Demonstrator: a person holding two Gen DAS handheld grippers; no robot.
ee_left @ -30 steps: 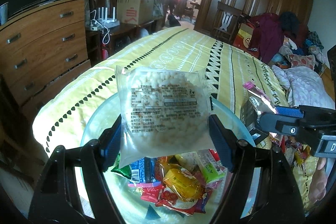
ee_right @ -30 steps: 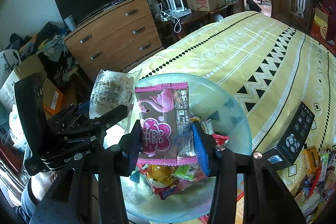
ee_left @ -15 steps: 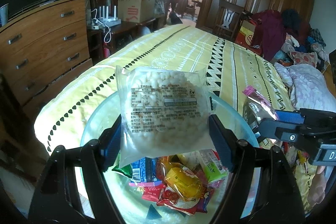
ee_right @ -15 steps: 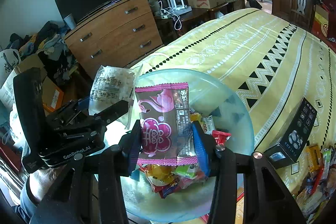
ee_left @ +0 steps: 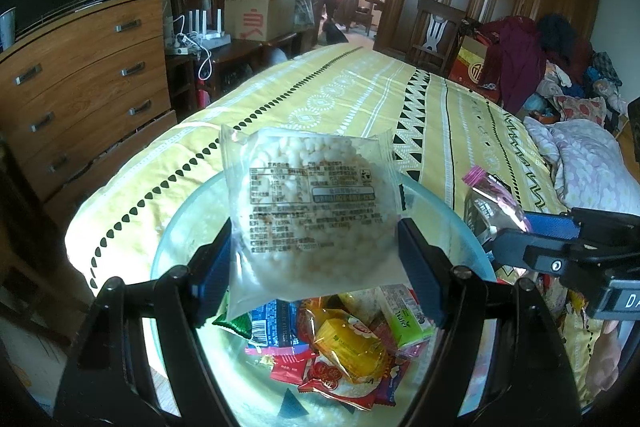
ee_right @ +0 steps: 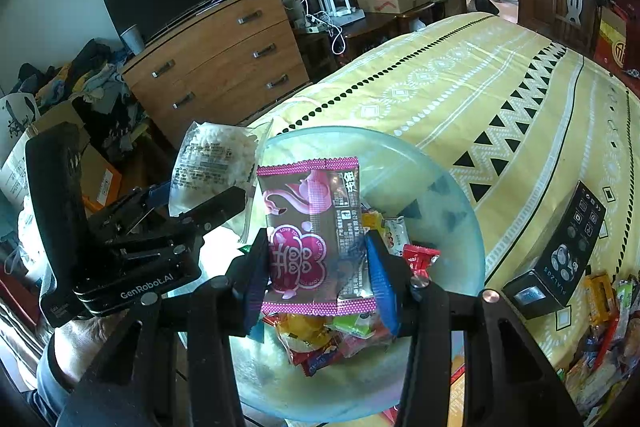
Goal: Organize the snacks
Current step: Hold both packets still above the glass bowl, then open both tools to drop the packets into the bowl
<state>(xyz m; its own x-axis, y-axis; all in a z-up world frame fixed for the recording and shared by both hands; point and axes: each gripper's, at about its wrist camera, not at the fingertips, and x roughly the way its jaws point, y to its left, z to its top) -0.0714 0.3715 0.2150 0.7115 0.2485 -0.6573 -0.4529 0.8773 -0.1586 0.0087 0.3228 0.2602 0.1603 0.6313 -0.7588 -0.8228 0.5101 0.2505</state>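
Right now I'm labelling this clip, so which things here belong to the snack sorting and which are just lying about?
Belongs to the job:
- puffed rice packet in the left gripper
- pink flamingo packet in the right gripper
- glass bowl with snacks
- loose snacks on the bed

Just lying about:
- black box
- dresser
- cardboard boxes

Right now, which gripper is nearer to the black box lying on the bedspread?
Right. The right gripper, shut on a pink packet over the glass bowl, is on the side towards the black box. The left gripper, holding a rice-cracker packet, sits beyond it, farther away.
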